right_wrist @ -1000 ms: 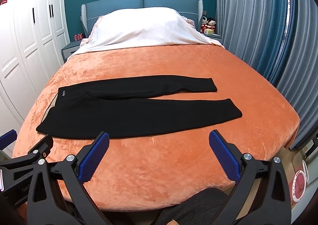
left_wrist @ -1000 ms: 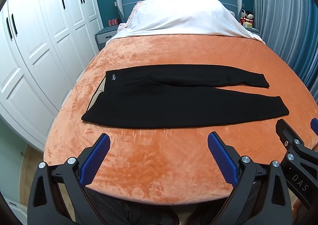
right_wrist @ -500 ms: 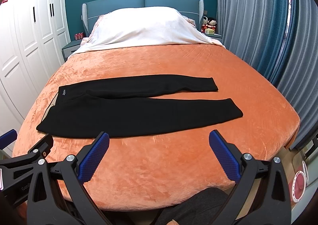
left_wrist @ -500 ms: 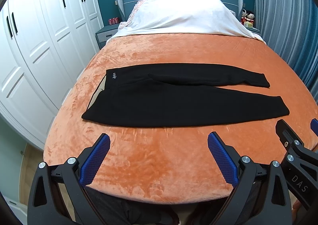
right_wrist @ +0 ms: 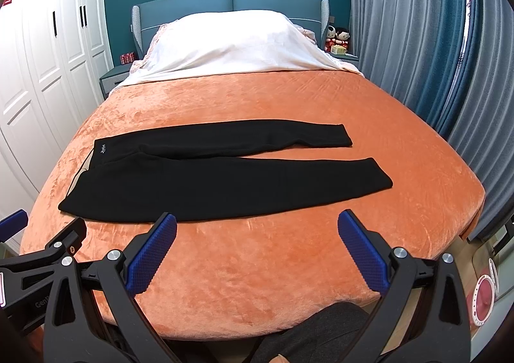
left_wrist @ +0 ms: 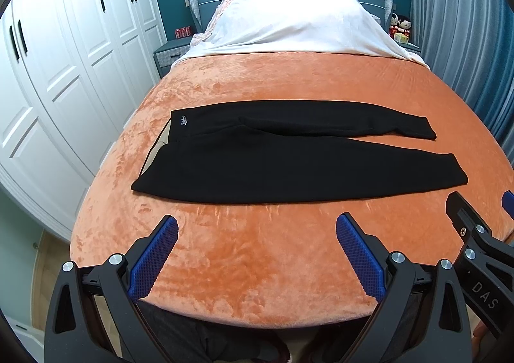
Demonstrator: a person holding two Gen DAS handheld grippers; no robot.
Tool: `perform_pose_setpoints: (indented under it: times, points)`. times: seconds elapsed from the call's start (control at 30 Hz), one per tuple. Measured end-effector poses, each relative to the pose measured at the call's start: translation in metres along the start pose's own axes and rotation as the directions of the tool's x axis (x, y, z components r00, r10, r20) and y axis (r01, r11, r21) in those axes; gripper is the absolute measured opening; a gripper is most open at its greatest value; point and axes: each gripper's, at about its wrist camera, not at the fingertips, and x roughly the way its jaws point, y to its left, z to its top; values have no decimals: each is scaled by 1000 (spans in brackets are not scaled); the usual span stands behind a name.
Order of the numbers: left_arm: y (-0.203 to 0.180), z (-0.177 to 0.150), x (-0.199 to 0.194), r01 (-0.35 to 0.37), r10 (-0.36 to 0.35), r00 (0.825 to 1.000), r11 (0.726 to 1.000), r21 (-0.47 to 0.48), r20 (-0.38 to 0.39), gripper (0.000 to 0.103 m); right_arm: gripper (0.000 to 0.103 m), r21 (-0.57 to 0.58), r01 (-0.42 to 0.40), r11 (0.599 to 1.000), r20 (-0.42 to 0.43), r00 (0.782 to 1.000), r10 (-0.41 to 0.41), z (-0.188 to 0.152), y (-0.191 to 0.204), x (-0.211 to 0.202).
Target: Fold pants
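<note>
Hanging over the bed's near edge, the left gripper [left_wrist: 257, 250] and right gripper [right_wrist: 257, 249] are held wide apart, with nothing in them. Black pants [left_wrist: 298, 154] are laid flat and long across the fuzzy orange blanket [left_wrist: 257, 266], waist left. A white pillow [left_wrist: 295, 22] is seen behind.
</note>
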Motion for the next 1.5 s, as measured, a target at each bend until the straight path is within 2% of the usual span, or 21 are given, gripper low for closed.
perform_pose_setpoints:
  times: [0.63,0.83,0.93,1.07,1.23,1.4,1.5]
  points:
    - [-1,-3,3,0,0,1000,1000,3,-10,97,98,-2,3,1000,-1,1000,-3,0,0,1]
    - [0,-5,24,-6,6,999,1000,2,-42,97,98,0,-1,1000,-22,1000,1,-6,-3,14]
    - [5,1,45,-27,27,998,1000,-1,-63,97,98,12,-31,999,-46,998,32,-5,-13,35]
    - [16,16,84,-34,34,996,999,1,-88,97,98,36,-74,997,-73,994,77,12,-43,86]
    - [28,49,137,-45,44,995,999,-5,-94,97,98,93,-156,983,-65,985,162,61,-109,180]
    - [36,85,205,-29,28,995,1000,-8,-96,97,98,39,-98,994,-83,991,101,125,-173,304]
    - [45,107,251,-19,14,994,999,-43,-111,97,98,72,-53,996,-125,990,62,148,-208,370]
